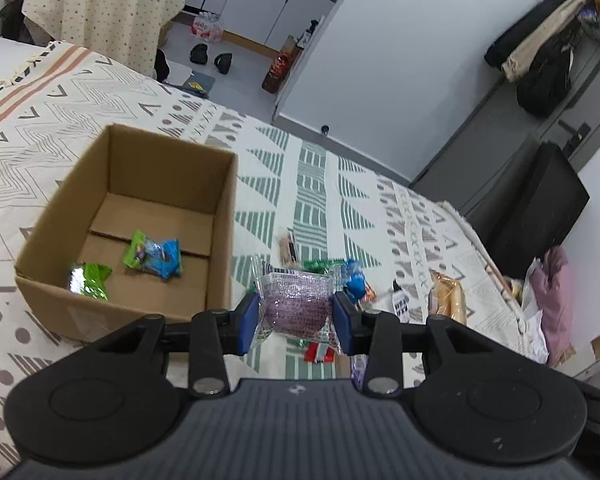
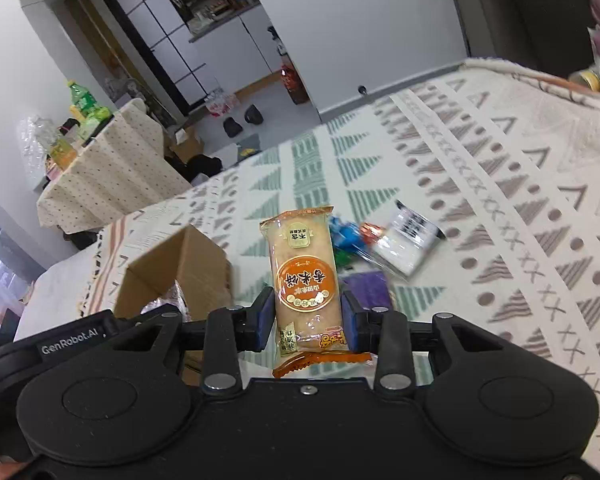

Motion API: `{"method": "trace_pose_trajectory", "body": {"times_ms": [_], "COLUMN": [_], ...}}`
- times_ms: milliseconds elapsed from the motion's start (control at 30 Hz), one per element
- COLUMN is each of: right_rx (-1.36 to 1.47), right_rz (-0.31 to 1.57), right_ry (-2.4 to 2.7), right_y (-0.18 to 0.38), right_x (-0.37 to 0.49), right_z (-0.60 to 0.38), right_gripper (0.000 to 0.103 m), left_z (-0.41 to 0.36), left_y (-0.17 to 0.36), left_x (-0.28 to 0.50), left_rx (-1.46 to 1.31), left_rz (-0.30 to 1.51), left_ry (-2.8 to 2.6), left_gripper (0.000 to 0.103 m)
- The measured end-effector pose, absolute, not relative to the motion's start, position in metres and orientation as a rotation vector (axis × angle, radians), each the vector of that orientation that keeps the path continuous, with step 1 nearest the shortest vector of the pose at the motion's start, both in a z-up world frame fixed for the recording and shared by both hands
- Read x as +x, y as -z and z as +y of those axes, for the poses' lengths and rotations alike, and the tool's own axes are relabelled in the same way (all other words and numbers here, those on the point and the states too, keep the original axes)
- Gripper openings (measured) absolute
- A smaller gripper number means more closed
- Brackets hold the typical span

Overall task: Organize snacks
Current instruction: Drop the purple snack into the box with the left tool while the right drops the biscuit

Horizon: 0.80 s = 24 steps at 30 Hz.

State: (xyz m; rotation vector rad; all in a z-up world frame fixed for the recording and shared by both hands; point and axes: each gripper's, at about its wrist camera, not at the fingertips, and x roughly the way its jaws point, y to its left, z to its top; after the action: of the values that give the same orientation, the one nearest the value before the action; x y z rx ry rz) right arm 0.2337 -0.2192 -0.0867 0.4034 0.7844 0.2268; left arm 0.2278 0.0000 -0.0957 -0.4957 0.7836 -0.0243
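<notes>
Our left gripper [image 1: 294,316] clamps a purple packet [image 1: 296,304]; the right gripper [image 2: 307,318] pinches an orange rice cracker [image 2: 305,276]. The cardboard box [image 1: 220,216] sits ahead-left; we should clear its rim before letting go.

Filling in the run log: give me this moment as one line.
left claw: shut on purple packet | right claw: shut on orange packet | box: three snacks inside
</notes>
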Motion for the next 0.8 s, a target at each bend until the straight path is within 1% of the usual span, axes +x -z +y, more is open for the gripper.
{"method": "trace_pose_trajectory", "body": {"times_ms": [367,567,800], "right_rx": [0.383,0.372,0.354], "right_rz": [0.737,0.742,0.762], "right_ry": [-0.272,-0.325,-0.386], "right_y": [0.061,0.060,0.063], "right_x": [0.240,0.249,0.258], "right_z": [-0.174,-0.141,-0.102], "right_gripper": [0.034,0.034,0.035], "left_z": [0.047,0.081,0.111], "left_y": [0.088,0.083,0.086], "left_x": [0.223,0.219,0.221], "left_rx": [-0.590,-0.618,-0.655], "left_rz": [0.755,0.714,0.708], "left_ry": [-0.003,-0.066,-0.120], "left_gripper": [0.039,0.039,0.039]}}
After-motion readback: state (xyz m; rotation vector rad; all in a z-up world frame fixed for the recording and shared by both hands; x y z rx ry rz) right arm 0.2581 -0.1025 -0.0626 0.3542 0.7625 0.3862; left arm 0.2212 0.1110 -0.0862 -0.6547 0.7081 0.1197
